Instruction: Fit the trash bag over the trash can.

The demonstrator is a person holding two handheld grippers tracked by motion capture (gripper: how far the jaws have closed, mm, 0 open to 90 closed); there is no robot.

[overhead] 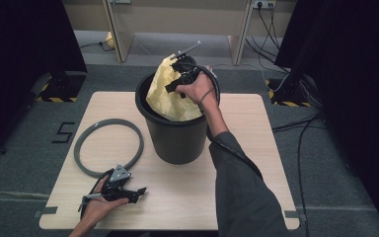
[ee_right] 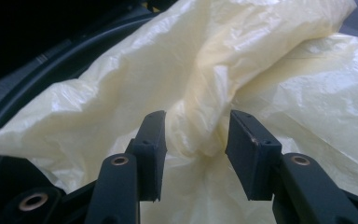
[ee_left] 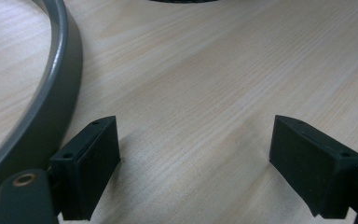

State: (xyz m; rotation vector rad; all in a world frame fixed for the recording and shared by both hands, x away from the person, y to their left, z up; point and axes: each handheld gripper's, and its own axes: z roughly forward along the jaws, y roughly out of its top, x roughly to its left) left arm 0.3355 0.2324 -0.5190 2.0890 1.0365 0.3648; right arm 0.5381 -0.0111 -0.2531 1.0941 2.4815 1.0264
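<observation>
Currently my right tool (ee_right: pixel 196 140) stands half-open around a fold of yellow bag (ee_right: pixel 270 70), centre frame; my left tool (ee_left: pixel 196 158), wide open, holds nothing.

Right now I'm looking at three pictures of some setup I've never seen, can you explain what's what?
No robot here: a person at a wooden table holds a hand-operated grasping tool in each hand. The wide picture comes from a camera above, looking down. The other two come from small cameras riding on each tool, looking along its two black jaws.

On the table stand a black bin and, beside it, a loose grey ring. A pale yellow plastic bag bulges out of the bin.

The left tool rests low on the table next to the ring, jaws wide open, holding nothing. The right tool is at the bin's top; a bunched fold of the bag lies between its half-open jaws, seemingly not pinched.
</observation>
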